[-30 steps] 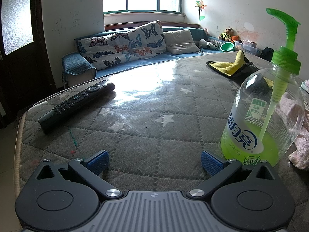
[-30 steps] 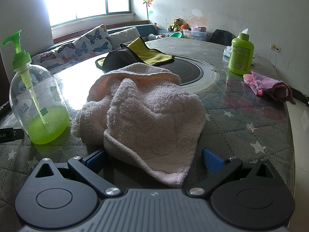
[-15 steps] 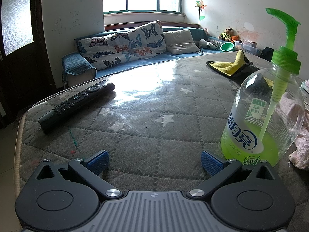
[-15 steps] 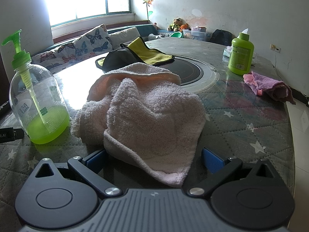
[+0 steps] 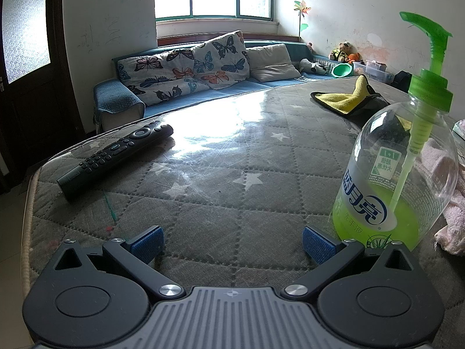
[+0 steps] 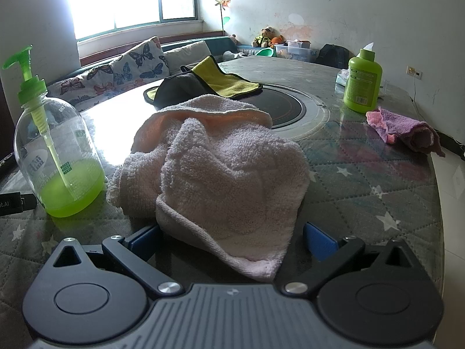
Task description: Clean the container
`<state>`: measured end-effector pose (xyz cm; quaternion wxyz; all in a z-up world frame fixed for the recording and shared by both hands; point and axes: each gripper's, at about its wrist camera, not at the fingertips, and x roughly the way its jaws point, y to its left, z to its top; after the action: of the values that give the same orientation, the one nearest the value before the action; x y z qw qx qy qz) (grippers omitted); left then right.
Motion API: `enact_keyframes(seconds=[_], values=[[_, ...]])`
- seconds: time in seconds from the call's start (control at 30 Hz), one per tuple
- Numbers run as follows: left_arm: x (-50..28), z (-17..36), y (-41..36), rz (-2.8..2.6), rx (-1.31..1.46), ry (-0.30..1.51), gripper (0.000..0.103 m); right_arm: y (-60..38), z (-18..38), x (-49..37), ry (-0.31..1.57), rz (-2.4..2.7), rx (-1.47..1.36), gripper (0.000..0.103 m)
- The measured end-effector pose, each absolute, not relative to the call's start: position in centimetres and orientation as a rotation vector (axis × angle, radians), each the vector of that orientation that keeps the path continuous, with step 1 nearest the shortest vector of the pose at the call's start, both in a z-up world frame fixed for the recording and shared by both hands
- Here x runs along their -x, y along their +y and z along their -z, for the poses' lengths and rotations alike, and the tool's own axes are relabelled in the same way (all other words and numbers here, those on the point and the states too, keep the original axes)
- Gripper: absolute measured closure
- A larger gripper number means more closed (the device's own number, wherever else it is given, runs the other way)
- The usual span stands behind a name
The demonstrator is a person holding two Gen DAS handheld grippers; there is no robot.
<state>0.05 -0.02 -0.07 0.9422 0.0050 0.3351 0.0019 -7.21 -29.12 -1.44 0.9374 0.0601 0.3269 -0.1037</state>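
Observation:
A clear pump bottle (image 5: 398, 174) with a green pump and green liquid at its bottom stands on the table, just ahead and right of my left gripper (image 5: 232, 244), which is open with nothing between its fingers. The same pump bottle (image 6: 58, 157) appears at the left in the right wrist view. A crumpled pale pink towel (image 6: 221, 174) lies beside it, its near edge hanging between the open fingers of my right gripper (image 6: 232, 241).
A black remote (image 5: 116, 157) lies at the left of the table. A yellow and grey cloth (image 6: 209, 84), an inset round hob (image 6: 287, 107), a green bottle (image 6: 361, 84) and a purple cloth (image 6: 404, 131) sit farther back. A sofa (image 5: 203, 75) stands behind.

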Motion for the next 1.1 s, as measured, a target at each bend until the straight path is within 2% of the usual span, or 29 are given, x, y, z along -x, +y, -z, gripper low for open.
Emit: enact_keyframes(seconds=[1.1], values=[[0.07,0.0,0.06,-0.005,-0.013,0.683,0.0,-29.02,1.45,7.2,0.669,0.213,-0.119,0.0]])
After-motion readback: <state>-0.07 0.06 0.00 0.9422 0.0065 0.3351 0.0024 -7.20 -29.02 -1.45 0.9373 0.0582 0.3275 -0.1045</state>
